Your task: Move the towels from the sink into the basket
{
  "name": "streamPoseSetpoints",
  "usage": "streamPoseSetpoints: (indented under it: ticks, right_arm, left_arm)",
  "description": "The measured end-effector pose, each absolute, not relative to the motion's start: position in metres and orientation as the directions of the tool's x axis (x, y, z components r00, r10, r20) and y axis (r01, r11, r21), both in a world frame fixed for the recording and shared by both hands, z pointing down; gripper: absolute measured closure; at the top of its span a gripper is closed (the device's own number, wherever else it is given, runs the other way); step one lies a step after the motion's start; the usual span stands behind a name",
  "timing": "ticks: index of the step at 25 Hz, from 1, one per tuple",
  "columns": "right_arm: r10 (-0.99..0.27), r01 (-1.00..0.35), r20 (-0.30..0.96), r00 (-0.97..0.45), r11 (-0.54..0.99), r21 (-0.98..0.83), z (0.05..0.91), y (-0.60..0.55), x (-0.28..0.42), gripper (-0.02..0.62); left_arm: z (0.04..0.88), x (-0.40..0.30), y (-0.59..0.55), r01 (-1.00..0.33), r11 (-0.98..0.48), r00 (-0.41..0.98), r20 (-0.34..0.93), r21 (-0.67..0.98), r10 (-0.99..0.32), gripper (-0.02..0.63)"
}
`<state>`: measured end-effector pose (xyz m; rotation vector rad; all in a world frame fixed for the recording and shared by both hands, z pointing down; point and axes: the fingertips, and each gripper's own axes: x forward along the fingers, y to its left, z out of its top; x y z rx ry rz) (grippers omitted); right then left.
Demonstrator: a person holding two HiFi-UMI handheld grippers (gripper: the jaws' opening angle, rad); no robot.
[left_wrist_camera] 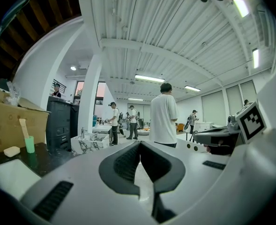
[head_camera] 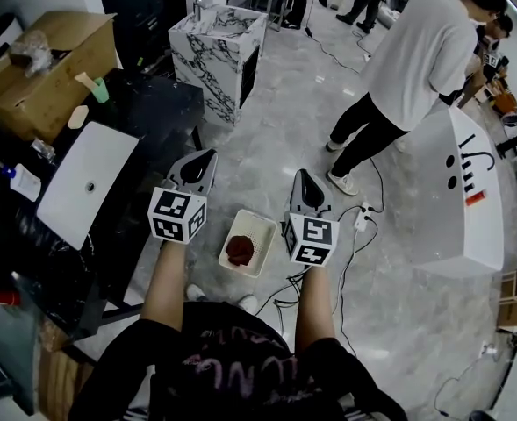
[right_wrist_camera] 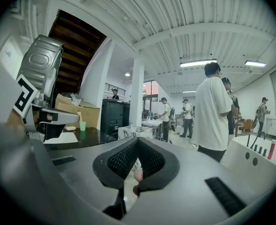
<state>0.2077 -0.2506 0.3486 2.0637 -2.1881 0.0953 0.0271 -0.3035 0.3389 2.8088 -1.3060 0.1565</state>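
A crumpled dark red towel [head_camera: 240,250] lies inside the white rectangular mesh basket [head_camera: 260,224], which stands upright on the pale floor [head_camera: 284,121], well apart from the white rectangular sink [head_camera: 69,196] on the dark tabletop [head_camera: 157,103] at left.

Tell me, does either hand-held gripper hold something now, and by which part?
Nothing is held. The left hand-held gripper and the right hand-held gripper both have their jaws together, with nothing between them.

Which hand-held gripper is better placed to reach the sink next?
Left. The left hand-held gripper hangs nearer the sink, which is on its side; the right hand-held gripper is across the basket. Both are shut and empty.
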Motion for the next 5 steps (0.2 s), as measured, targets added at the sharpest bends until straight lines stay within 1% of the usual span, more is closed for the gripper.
streamPoseSetpoints:
  ticks: [5]
  right_arm:
    - [-0.989, -0.994, 0.137, -0.054, 0.066, 0.082, 0.3473, -0.2481, 0.2087, 0.581]
  left_arm:
    - [0.3338, 0.0315, -0.3017, -0.763, -0.647, 0.642, 0.1, -0.017, -0.76, 0.589]
